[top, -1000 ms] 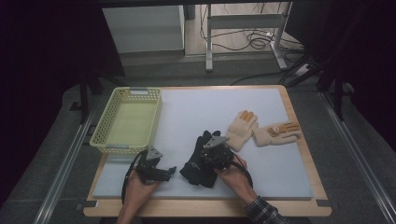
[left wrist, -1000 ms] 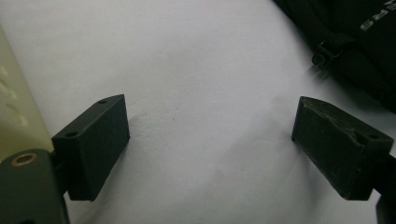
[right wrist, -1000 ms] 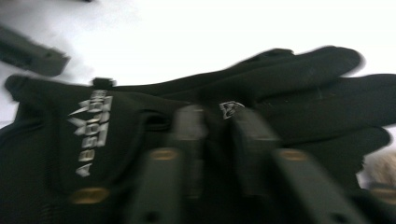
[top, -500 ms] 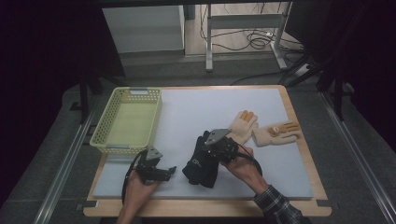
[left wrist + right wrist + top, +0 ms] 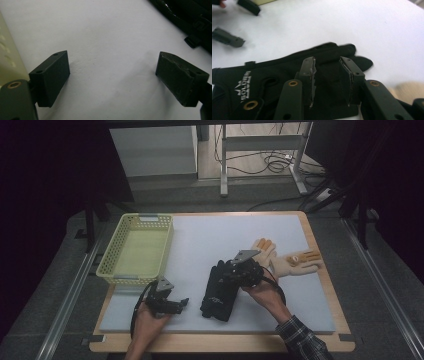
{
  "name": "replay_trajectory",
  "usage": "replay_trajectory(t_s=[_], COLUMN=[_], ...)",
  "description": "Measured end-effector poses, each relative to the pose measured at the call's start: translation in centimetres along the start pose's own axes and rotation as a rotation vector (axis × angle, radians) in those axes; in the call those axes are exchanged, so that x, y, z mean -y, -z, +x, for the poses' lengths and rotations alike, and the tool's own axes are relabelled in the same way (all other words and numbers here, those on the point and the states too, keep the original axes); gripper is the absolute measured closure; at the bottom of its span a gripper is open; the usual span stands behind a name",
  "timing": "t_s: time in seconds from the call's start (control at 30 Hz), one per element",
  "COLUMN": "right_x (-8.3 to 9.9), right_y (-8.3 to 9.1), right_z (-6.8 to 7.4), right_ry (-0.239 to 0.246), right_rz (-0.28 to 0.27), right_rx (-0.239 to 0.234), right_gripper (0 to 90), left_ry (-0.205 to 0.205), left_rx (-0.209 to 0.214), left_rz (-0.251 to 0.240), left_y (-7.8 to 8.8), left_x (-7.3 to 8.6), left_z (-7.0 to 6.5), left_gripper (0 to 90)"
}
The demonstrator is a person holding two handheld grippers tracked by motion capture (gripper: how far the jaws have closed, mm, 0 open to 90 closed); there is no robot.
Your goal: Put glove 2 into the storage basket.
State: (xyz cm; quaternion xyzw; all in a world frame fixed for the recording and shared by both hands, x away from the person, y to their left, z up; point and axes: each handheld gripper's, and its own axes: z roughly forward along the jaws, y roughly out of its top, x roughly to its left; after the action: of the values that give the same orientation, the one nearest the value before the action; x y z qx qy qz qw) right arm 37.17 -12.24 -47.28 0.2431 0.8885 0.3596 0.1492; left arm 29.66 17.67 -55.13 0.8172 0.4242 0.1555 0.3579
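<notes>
Black glove point(image 5: 220, 288) lies mid-mat, right gripper point(image 5: 243, 271) over its finger end.

It looks soft, light and floppy, so it should sag from any pinch; the cuff or a bunched fold of fingers seems the surest hold. In the right gripper view the jaws, having just been opening, stand narrowly apart above the fabric, with no pinch visible, and white lettering shows on the glove point(image 5: 274, 77). The high view adds the basket point(image 5: 137, 248) and two tan gloves point(image 5: 287, 260). The left gripper point(image 5: 112, 77) rests wide open on bare mat point(image 5: 105, 37).
</notes>
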Motion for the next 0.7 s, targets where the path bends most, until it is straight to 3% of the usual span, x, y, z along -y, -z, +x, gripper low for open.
replay_trajectory(t_s=[0.03, 0.07, 0.13, 0.2, 0.23, 0.27, 0.3, 0.33, 0.37, 0.4, 0.47, 0.53, 0.6, 0.7], right_x=[0.2, 0.2, 0.6, 0.8, 1.1, 1.1, 1.6, 1.6, 1.5, 1.5, 0.8, 0.5, -0.5, -1.1], right_y=[-0.3, -0.3, -1.8, -2.5, -4.0, -4.0, -4.9, -4.9, -4.8, -4.8, -4.0, -3.5, -2.7, -3.4], right_z=[-0.4, -0.4, -0.9, -1.0, -1.2, -1.2, -1.0, -1.0, -0.6, -0.6, 0.5, 0.7, 1.3, 1.7], right_ry=[-0.048, -0.048, -0.100, -0.115, -0.131, -0.131, -0.140, -0.140, -0.130, -0.130, -0.050, -0.040, -0.025, 0.010], right_rz=[0.002, 0.002, 0.023, 0.033, 0.057, 0.057, 0.042, 0.042, 0.028, 0.028, 0.022, 0.005, -0.038, -0.009], right_rx=[0.009, 0.009, 0.031, 0.037, 0.020, 0.020, 0.008, 0.008, 0.008, 0.008, 0.067, 0.065, 0.016, 0.022], right_gripper=[56.4, 56.4, 44.9, 44.0, 55.1, 55.1, 70.6, 70.6, 82.6, 82.6, 83.6, 83.6, 83.4, 81.9], left_ry=[0.000, 0.000, 0.000, 0.000, 0.000, 0.000, 0.000, 0.000, 0.000, 0.000, 0.000, 0.000, -0.002, 0.000], left_rx=[0.000, 0.000, 0.000, 0.000, 0.000, 0.000, -0.001, -0.001, 0.000, 0.000, -0.001, -0.001, -0.001, -0.001], left_rz=[0.002, 0.002, 0.002, 0.002, 0.002, 0.002, 0.001, 0.001, 0.002, 0.002, 0.002, 0.002, 0.002, 0.002], left_y=[0.0, 0.0, 0.0, 0.0, 0.0, 0.0, 0.0, 0.0, 0.0, 0.0, 0.0, 0.0, 0.0, 0.0], left_x=[0.0, 0.0, 0.0, 0.0, 0.0, 0.0, 0.0, 0.0, 0.0, 0.0, 0.0, 0.0, 0.0, 0.0], left_z=[0.0, 0.0, 0.0, 0.0, 0.0, 0.0, 0.0, 0.0, 0.0, 0.0, 0.0, 0.0, 0.0, 0.0], left_gripper=[12.3, 12.3, 12.3, 12.3, 12.3, 12.3, 12.3, 12.3, 12.4, 12.3, 12.3, 12.3, 12.3, 12.3])
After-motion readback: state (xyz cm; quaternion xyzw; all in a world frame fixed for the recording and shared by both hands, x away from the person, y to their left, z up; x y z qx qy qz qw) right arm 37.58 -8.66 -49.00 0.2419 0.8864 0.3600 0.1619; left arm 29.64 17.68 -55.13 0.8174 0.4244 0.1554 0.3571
